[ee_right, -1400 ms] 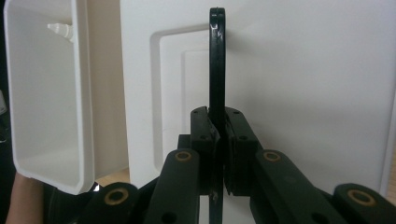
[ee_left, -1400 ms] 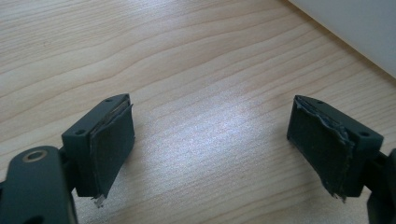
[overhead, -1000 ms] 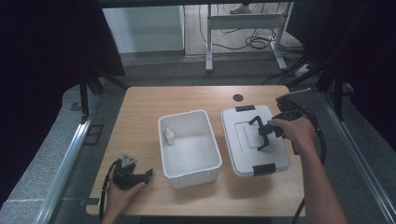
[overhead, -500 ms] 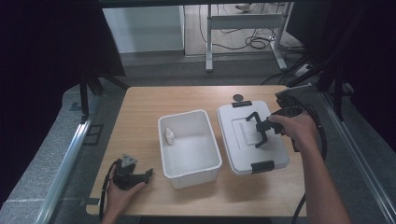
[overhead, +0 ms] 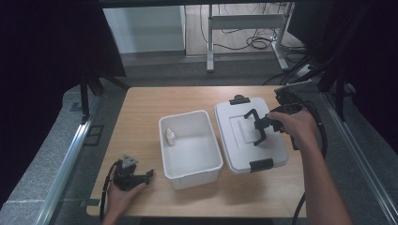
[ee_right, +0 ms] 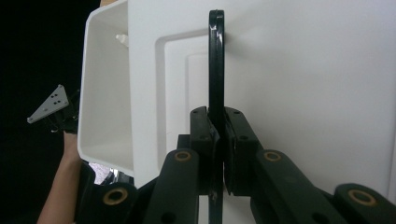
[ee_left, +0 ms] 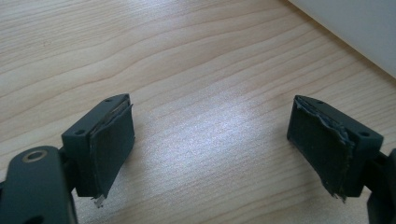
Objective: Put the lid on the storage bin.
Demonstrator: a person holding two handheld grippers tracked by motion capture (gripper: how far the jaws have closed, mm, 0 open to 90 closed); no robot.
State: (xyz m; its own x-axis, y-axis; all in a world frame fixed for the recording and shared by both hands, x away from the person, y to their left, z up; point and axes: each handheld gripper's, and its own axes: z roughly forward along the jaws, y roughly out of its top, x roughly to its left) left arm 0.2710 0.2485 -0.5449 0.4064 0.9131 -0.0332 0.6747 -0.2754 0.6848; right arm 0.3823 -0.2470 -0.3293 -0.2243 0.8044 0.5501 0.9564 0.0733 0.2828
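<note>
The right gripper [ee_right: 217,154], jaws clamped on the lid's black handle [overhead: 256,126], has slid the lid [overhead: 248,136] nearer the open bin [overhead: 190,150] beside it, while the left gripper [ee_left: 210,154] rests spread.

table [overhead: 141,112] far-left: free | centre: bin [overhead: 190,140] beside lid [overhead: 248,136], gap narrow

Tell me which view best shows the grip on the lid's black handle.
The right gripper view: the right gripper has its fingers shut on the upright black handle of the lid. The high view shows gripper and handle small; the left gripper view shows bare table.
</note>
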